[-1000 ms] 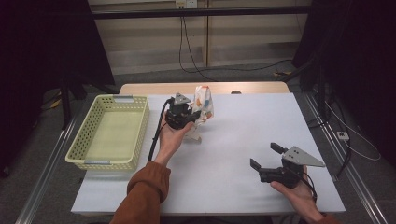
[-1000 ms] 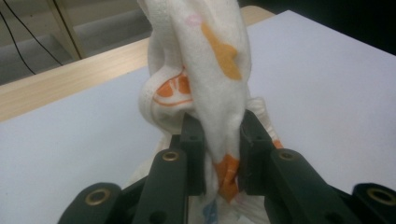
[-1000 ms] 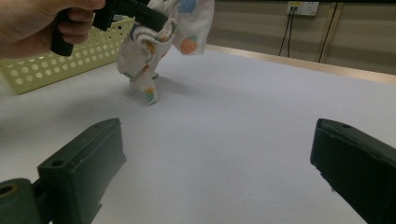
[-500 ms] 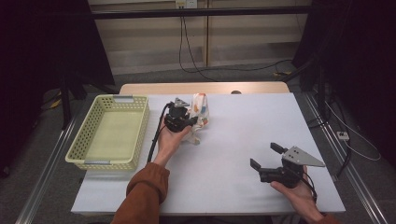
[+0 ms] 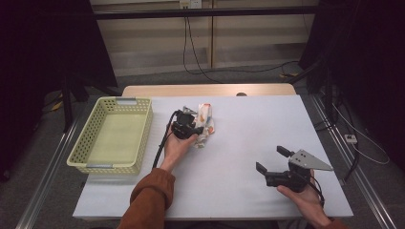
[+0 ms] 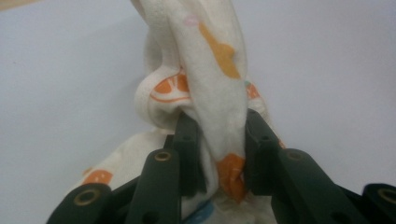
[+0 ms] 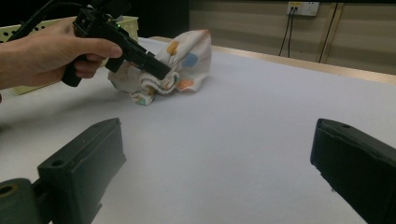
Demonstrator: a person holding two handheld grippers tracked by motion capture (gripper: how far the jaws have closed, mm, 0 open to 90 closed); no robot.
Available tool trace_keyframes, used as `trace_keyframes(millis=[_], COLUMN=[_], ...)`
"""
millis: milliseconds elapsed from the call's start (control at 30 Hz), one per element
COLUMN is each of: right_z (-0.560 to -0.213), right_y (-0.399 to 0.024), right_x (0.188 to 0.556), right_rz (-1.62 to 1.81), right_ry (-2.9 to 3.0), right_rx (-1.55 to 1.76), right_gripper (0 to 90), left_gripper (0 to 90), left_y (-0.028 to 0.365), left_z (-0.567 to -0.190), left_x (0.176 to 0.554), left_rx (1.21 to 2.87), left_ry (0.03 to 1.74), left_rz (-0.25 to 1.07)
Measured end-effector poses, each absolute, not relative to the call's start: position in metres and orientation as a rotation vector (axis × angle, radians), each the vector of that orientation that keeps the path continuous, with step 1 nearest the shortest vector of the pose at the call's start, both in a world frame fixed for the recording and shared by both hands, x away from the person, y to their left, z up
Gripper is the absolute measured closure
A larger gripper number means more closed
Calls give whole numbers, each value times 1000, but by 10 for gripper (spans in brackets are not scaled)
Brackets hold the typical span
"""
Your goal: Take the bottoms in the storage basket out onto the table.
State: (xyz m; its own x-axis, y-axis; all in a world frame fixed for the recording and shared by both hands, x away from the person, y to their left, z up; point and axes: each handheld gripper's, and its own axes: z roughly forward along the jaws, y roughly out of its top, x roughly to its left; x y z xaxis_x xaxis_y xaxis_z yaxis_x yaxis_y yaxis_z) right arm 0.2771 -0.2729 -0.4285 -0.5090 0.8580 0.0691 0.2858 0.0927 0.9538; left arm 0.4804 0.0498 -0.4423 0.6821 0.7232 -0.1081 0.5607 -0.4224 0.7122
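The left gripper (image 6: 215, 154), its 2 jaws just easing apart around a fold of the printed cloth (image 6: 205, 84), risks dropping it short of the basket (image 5: 90, 143), while the right gripper (image 5: 270, 160) waits with jaws spread.

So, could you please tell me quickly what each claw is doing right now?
Left claw: jaws just opening slightly, pads pressing a fold of the cream cloth with orange prints.
Right claw: open, empty.

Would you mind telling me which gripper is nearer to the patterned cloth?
The left gripper: its fingers pinch a fold of the patterned cloth. The right gripper sits open, well away toward the table's near right.
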Motion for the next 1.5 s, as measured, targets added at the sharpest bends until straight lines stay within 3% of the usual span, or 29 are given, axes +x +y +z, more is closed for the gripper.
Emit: trace_keyframes(millis=[433, 1000, 1100, 1367, 1500], right_z=[-428, -429, -429, -429, -429], right_y=[-273, -273, -272, -273, -273], right_x=[277, 277, 277, 278, 278], right_rz=[1429, 1429, 1430, 1429, 1428], right_ry=[1857, 1858, 1860, 1860, 1861], right_rx=[1120, 1118, 1116, 1114, 1113], right_gripper=[27, 27, 27, 27, 27], left_gripper=[596, 202, 139, 59, 69], left_y=[47, 46, 49, 56, 59], left_z=[-451, -440, -438, -430, -422], left_x=[480, 476, 477, 477, 475], left_rx=[2160, 2138, 2090, 2039, 2019], left_ry=[989, 969, 1036, 1040, 1015], left_rz=[209, 280, 272, 289, 306])
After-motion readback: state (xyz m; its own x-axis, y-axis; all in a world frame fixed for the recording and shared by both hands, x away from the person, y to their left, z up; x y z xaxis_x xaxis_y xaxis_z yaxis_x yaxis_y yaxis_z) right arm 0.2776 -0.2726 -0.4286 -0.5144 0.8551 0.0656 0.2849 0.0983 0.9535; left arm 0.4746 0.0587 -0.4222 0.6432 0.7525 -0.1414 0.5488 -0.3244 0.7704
